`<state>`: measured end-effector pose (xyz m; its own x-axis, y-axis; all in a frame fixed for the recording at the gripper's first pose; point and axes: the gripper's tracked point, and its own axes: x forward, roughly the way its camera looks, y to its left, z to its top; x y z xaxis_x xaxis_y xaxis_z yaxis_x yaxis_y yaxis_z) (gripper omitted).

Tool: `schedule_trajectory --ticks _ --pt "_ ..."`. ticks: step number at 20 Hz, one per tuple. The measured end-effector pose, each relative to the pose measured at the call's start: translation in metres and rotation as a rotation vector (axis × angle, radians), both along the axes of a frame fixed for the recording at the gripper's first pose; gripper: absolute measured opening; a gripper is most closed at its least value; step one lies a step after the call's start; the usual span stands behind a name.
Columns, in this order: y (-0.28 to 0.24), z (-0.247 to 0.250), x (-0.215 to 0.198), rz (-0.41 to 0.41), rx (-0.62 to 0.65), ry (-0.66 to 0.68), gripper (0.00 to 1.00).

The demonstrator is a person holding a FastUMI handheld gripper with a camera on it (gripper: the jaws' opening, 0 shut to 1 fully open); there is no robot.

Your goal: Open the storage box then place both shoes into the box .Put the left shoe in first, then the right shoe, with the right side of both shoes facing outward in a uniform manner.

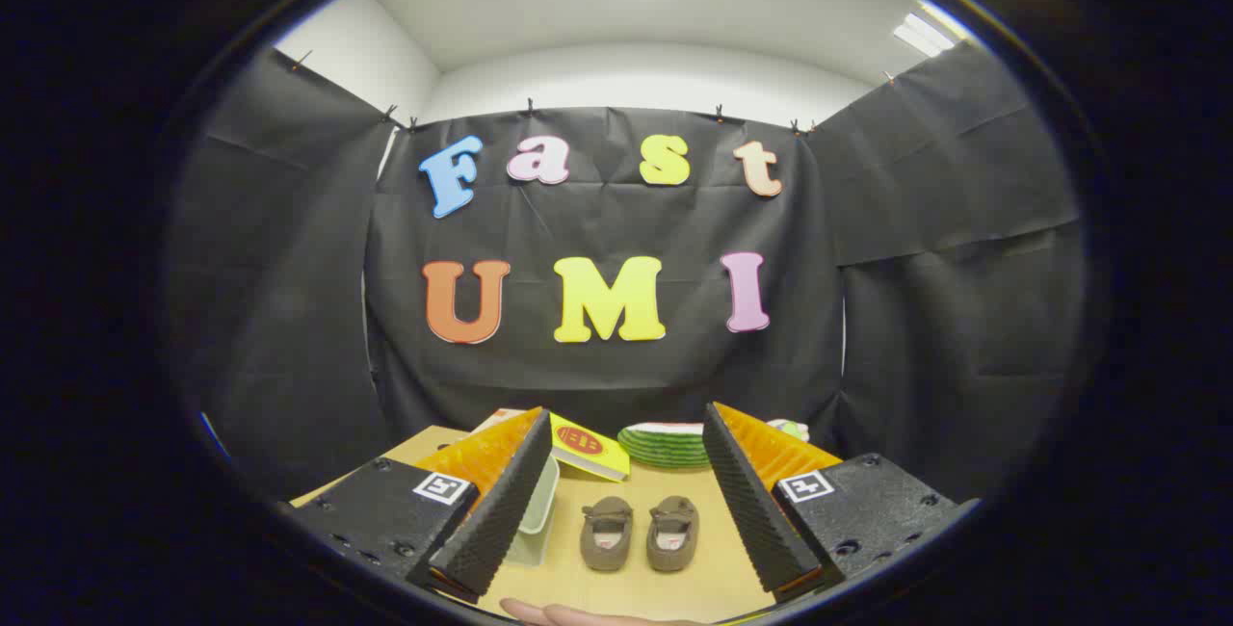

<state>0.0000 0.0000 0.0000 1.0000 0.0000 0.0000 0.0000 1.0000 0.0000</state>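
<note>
The gripper [616,501] hangs above the table [674,583] with its fingers spread wide and holding nothing, the two shoes [640,534] side by side between them, the storage box [536,510] just left of the shoes.

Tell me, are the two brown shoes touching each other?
Apart. The gripper view shows a strip of table between the left shoe and right shoe.
</note>
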Motion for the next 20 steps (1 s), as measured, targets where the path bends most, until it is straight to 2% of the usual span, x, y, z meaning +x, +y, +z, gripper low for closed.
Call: schedule_trajectory --ticks 14,20 --pt "-0.007 -0.013 0.004 -0.006 -0.006 0.023 1.00" --pt "-0.011 -0.032 0.036 -0.027 -0.035 0.074 1.00"
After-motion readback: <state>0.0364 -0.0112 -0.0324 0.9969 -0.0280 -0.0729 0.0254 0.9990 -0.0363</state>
